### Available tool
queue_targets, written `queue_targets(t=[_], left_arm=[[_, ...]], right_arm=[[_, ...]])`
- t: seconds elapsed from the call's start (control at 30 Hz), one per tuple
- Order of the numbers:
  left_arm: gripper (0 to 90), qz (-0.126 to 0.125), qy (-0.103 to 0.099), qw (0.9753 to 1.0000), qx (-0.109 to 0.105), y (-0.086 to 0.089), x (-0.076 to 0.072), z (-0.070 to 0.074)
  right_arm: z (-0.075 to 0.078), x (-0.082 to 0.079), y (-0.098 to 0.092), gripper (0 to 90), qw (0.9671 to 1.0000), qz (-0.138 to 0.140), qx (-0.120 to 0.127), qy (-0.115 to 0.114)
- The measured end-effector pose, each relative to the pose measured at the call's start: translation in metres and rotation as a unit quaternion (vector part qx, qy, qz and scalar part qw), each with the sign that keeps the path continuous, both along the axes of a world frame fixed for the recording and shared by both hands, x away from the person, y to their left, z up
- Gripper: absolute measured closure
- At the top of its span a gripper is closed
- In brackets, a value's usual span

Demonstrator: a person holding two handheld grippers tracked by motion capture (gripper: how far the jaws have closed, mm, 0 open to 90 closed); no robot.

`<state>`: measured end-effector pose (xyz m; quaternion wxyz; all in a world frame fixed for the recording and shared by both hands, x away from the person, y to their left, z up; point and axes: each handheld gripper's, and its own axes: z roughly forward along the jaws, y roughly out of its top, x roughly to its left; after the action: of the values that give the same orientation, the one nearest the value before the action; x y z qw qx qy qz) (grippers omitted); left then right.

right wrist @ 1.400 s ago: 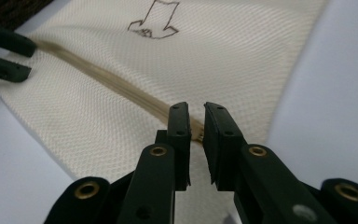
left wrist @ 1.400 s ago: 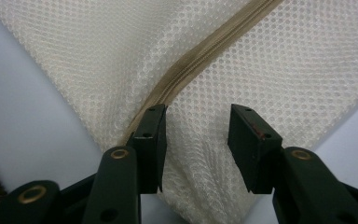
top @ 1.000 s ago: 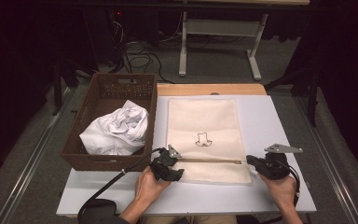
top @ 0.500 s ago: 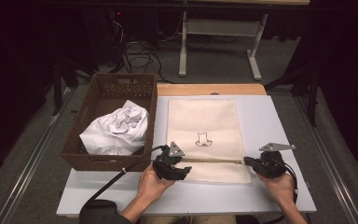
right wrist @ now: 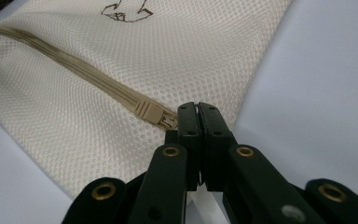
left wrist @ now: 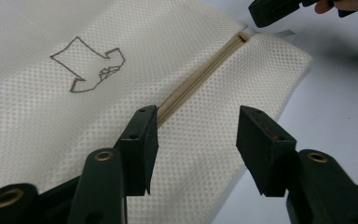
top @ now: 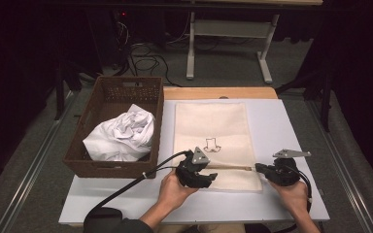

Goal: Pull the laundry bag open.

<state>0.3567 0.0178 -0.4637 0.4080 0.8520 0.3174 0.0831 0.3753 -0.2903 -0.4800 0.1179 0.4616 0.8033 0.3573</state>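
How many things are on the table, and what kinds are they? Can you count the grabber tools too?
Cream mesh zip bag: 1
Brown woven basket: 1
Crumpled white cloth, lying in the basket: 1
Black grippers: 2, the left gripper and the right gripper
Total: 5

- My left gripper (top: 212, 176) is black, with a grey three-cornered plate on top and a thick black cable trailing off it.
- Its blocky jaws carry brass rivets; one pad has a faint red mark.
- My right gripper (top: 258, 167) matches.
- My left sleeve (top: 121, 225) is dark.
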Motion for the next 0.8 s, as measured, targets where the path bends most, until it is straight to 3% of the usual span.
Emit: queue_targets(t=[0.3,0.47,0.73,0.8], left_arm=[[49.3,-0.017,0.002,0.9999,0.002,-0.021,0.004,0.0],[56.7,-0.025,0.012,0.9996,0.004,-0.035,0.009,0.006],[58.6,-0.04,0.01,0.999,0.014,-0.054,0.015,0.005],[59.5,-0.041,0.011,0.9991,0.003,-0.057,0.017,0.006]], right_arm=[[-0.004,0.001,0.003,88.6,1.0,-0.001,-0.004,0.003],[-0.005,0.001,0.003,87.9,1.0,0.0,-0.005,0.004],[-0.009,0.003,0.003,87.6,1.0,-0.002,-0.002,0.006],[-0.009,0.002,0.003,86.1,1.0,0.0,-0.003,0.007]])
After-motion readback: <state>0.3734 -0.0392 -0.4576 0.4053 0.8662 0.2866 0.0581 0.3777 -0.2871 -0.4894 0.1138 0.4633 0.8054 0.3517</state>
